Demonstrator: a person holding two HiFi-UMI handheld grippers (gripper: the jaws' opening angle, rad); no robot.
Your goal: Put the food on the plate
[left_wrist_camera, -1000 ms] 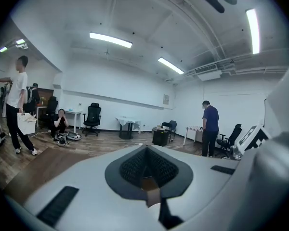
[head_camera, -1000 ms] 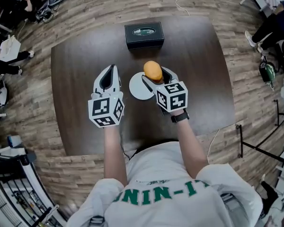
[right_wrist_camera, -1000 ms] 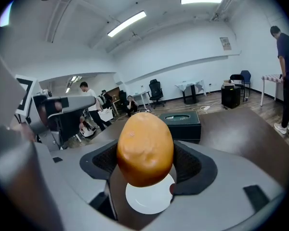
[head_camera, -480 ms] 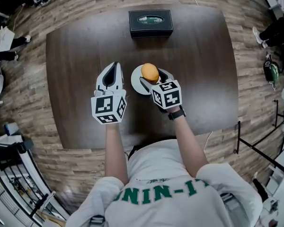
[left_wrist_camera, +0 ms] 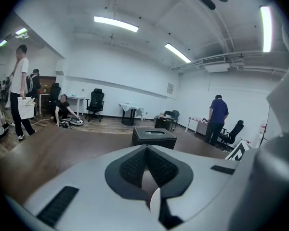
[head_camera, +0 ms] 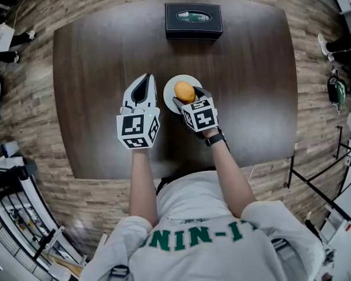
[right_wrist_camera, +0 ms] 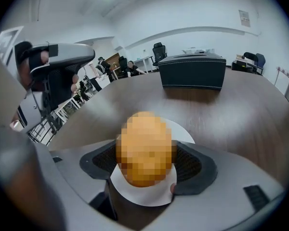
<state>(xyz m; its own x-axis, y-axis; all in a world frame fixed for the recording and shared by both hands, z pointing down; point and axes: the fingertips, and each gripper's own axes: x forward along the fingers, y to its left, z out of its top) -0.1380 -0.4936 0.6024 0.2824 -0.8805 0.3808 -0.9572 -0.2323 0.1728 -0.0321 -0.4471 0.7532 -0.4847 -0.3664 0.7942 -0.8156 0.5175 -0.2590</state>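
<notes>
An orange, roundish piece of food (head_camera: 184, 91) sits between the jaws of my right gripper (head_camera: 189, 96), which is shut on it. It hangs just over a small white plate (head_camera: 170, 86) in the middle of the dark table. In the right gripper view the food (right_wrist_camera: 147, 146) is gripped from both sides by the black pads (right_wrist_camera: 189, 163), with the plate (right_wrist_camera: 184, 132) right below. My left gripper (head_camera: 143, 78) hovers to the plate's left, shut and empty; its pads (left_wrist_camera: 135, 166) meet at the tip.
A black rectangular box (head_camera: 193, 20) lies at the far side of the table (head_camera: 93, 69). The same box (right_wrist_camera: 192, 71) shows beyond the plate in the right gripper view. Wooden floor surrounds the table; people and office chairs stand farther off.
Both grippers have come down toward the table. The food, still held in the right gripper, now hangs closer over the white plate.
</notes>
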